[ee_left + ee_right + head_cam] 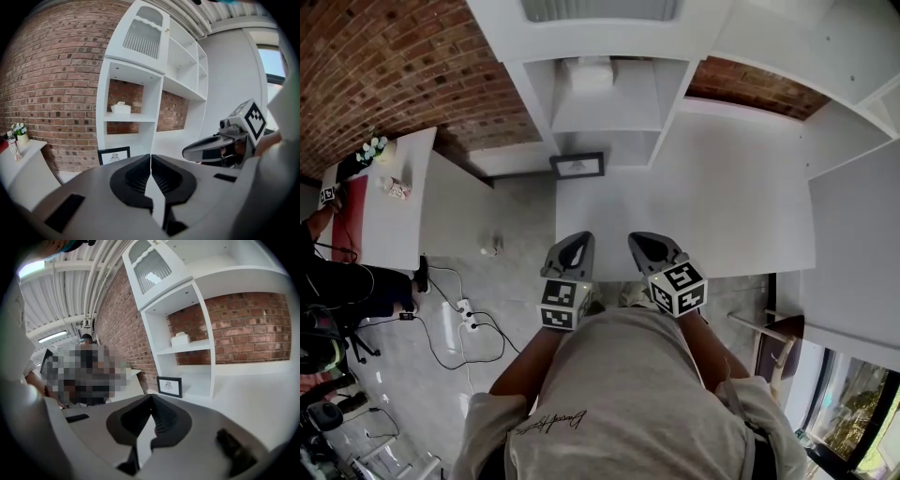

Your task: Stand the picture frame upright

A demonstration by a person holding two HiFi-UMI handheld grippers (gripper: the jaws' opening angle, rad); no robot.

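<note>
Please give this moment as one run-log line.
left gripper: shut, empty | right gripper: shut, empty | picture frame: upright by shelf unit

Picture frame (577, 166): a small rectangular frame with a thin black border, holding a white sheet that bears a small dark drawing at its centre (the motif is too small to make out). It is set landscape and stands upright on its long lower edge, face towards the viewer. It sits at the far left corner of the white table (703, 206), at the foot of the white shelf unit (605, 114), below the shelf's open compartments.
</note>
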